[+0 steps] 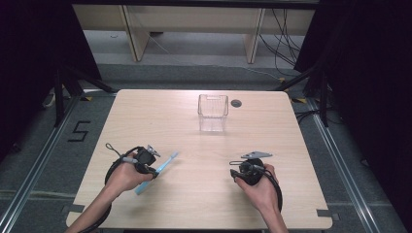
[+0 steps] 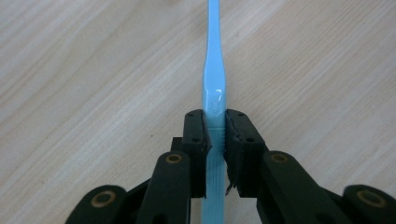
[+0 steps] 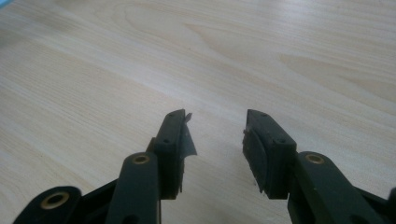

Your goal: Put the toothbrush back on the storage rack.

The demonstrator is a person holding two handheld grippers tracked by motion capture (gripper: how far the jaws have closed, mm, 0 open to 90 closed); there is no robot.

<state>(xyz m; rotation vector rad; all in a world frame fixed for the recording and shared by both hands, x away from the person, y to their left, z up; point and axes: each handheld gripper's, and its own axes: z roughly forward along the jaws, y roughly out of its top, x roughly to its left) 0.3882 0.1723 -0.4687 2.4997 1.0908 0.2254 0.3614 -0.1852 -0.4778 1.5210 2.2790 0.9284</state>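
Light wood worktop point(image 1: 204, 194), mostly bare, wide free space across the middle and toward the right edge. Clear plastic box point(image 1: 213, 112) upright near the far edge, just left of a small dark round hole point(image 1: 236, 103). Left gripper point(image 1: 148, 168) low at the near-left, well inside the left edge, jaws pinching a light blue toothbrush point(image 1: 156, 172) that runs diagonally, one end toward the near edge, other end pointing to centre. Right gripper point(image 1: 236, 171) near-right, well apart from the left one, close to the near edge. Left gripper view: pads clamped on the toothbrush point(image 2: 214, 100) handle, neck running up out of frame. Right gripper view: jaws spread, only bare wood between, torn pad lining on one jaw.
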